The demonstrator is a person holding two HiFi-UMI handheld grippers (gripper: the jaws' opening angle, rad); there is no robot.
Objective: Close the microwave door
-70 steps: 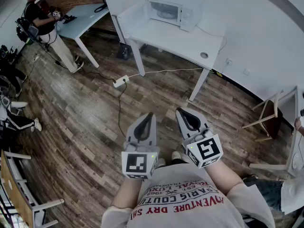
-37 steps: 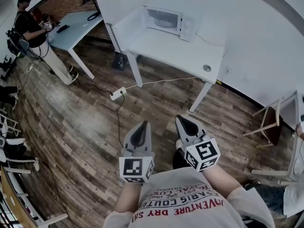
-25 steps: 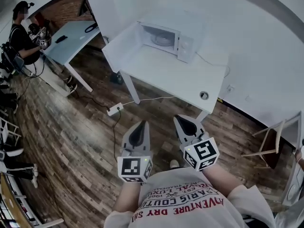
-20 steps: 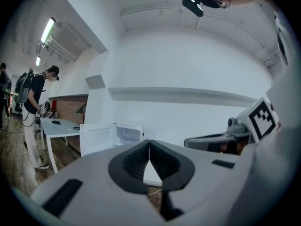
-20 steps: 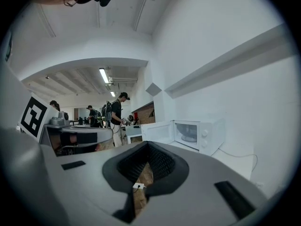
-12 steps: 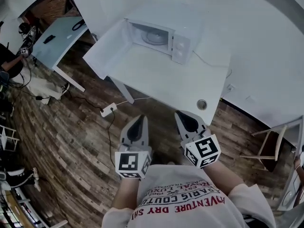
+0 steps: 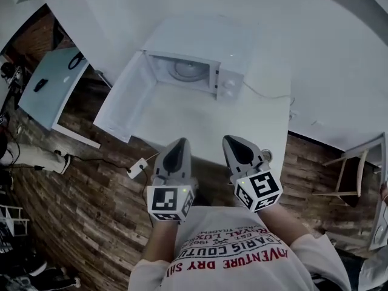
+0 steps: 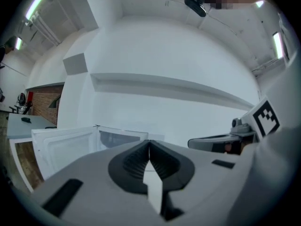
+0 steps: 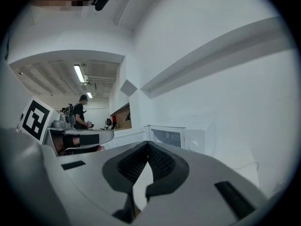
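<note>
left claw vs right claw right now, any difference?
The left claw sits nearer the open microwave door; the right claw lines up with the microwave's control panel. The left marker cube faces the head camera squarely; the right marker cube is rotated. Shared: both shut, empty, at the white table's near edge, touching nothing.

This looks like a plain lab or workroom: wood-plank floor (image 7: 79, 211), brick wall (image 7: 36, 32), ceiling tube light (image 9: 79, 73), a white table (image 7: 200, 120) with a microwave (image 7: 200, 47) at its far edge, and a second table (image 7: 48, 83) further left.
</note>
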